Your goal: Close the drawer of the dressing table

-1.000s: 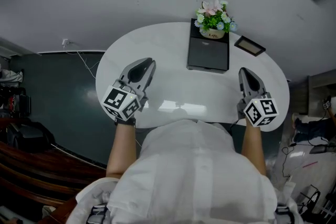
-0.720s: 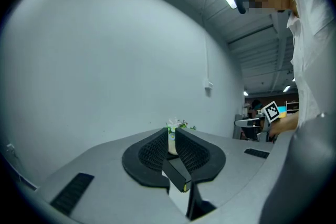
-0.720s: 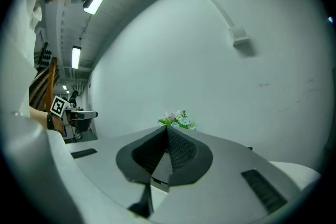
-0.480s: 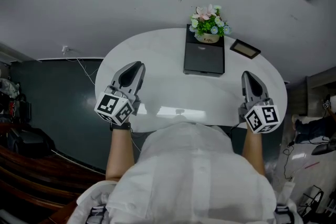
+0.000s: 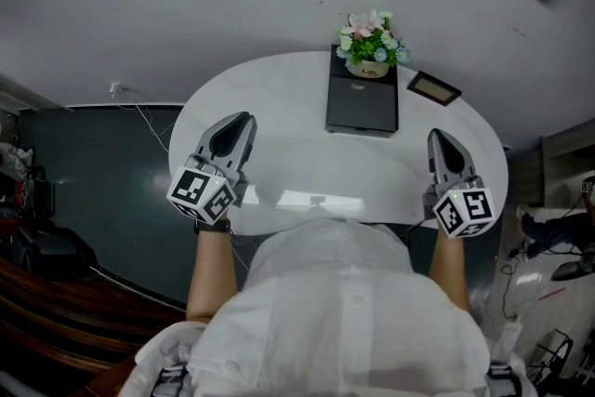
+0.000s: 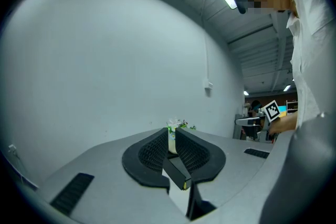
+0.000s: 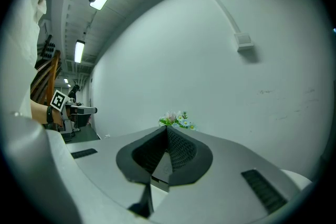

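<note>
The white oval dressing table (image 5: 297, 158) lies below me; its drawer is hidden under the front edge and my torso. My left gripper (image 5: 234, 122) hovers over the table's left part and points toward the wall. Its jaws stand a narrow slit apart with nothing between them, and the flower pot (image 6: 171, 139) shows through the gap of the left gripper (image 6: 171, 132). My right gripper (image 5: 438, 138) hovers over the right part of the table. In its own view the right gripper (image 7: 167, 129) has its jaws together and holds nothing.
A black box (image 5: 362, 102) sits at the back middle of the table, with a small pot of flowers (image 5: 369, 40) on its far end. A small dark frame (image 5: 434, 88) lies to its right. The wall is close behind; cables and clutter lie on the floor on both sides.
The head view shifted slightly a second ago. The left gripper drifted a little leftward over the table and the right one barely moved. Over the last half second nothing changed.
</note>
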`<state>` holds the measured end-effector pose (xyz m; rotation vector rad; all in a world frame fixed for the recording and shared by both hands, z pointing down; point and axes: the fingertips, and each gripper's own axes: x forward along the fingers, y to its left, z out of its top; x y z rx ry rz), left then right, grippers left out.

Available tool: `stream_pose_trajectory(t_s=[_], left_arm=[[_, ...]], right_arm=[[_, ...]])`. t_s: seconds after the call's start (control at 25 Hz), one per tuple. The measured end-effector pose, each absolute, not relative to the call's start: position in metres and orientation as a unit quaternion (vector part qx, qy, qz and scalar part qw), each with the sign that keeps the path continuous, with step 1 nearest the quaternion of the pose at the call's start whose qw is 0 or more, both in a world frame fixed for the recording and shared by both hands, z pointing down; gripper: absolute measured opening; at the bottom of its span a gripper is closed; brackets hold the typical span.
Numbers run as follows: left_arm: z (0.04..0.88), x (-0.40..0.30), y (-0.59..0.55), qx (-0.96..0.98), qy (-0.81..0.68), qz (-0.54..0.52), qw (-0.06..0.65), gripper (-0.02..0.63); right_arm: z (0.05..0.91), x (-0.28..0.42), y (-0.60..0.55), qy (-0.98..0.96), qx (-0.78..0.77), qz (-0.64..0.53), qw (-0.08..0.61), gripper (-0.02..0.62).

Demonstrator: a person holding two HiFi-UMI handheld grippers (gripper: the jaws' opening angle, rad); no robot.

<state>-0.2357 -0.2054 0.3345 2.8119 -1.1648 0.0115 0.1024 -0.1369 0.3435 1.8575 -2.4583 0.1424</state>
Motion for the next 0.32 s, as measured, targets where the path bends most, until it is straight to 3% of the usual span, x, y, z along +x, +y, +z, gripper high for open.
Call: stream_pose_trajectory(t_s=[0.32], left_arm=[[0.3358,-0.2367,-0.2015,0.924,-0.380,0.003,0.048,0.051]], right_arm=[[0.3451,0.1014,-0.1353,-0.796,0.603,0.043,0.031,0.009]])
